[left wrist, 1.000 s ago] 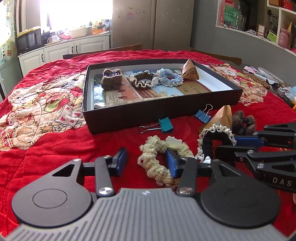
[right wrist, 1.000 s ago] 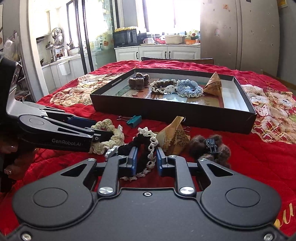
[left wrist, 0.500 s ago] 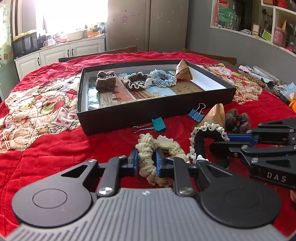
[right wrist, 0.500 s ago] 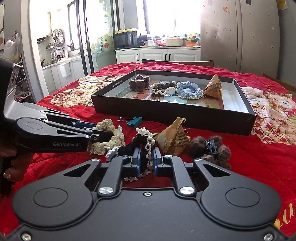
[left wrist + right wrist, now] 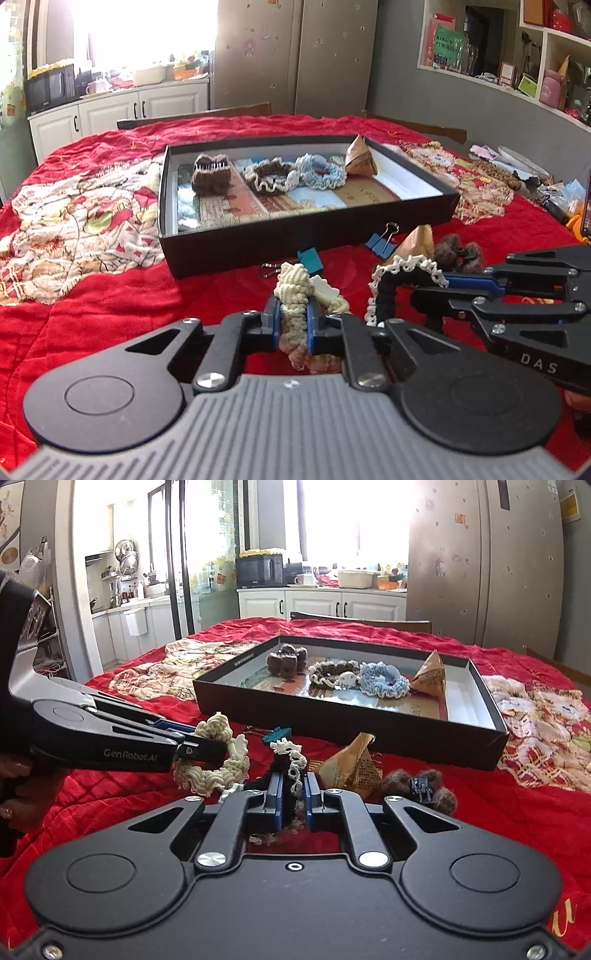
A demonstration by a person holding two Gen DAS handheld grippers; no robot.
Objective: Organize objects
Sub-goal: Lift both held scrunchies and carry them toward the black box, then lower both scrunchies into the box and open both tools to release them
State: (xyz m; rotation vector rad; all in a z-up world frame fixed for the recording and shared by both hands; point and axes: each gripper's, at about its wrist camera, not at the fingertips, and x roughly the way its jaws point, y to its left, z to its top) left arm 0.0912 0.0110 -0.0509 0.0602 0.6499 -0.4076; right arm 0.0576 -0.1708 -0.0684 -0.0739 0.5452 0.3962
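Note:
My left gripper (image 5: 291, 323) is shut on a cream crocheted scrunchie (image 5: 293, 291) and holds it just above the red cloth; it also shows in the right wrist view (image 5: 214, 764). My right gripper (image 5: 293, 801) is shut on a black scrunchie with white lace trim (image 5: 290, 771), seen in the left wrist view (image 5: 399, 273) too. A black box (image 5: 295, 236) stands behind them. It holds a brown hair clip (image 5: 212, 177), a brown-and-cream scrunchie (image 5: 267, 177), a light blue scrunchie (image 5: 321, 171) and a paper pyramid (image 5: 360, 157).
On the red cloth in front of the box lie a teal binder clip (image 5: 308, 256), a blue binder clip (image 5: 382, 243), a second paper pyramid (image 5: 351, 768) and a brown fuzzy hair clip (image 5: 421, 786). Clutter lies at the table's far right edge (image 5: 517, 177).
My left gripper closed on the cream scrunchie and lifted it. My right gripper tightened on the black lace scrunchie and raised it off the cloth.

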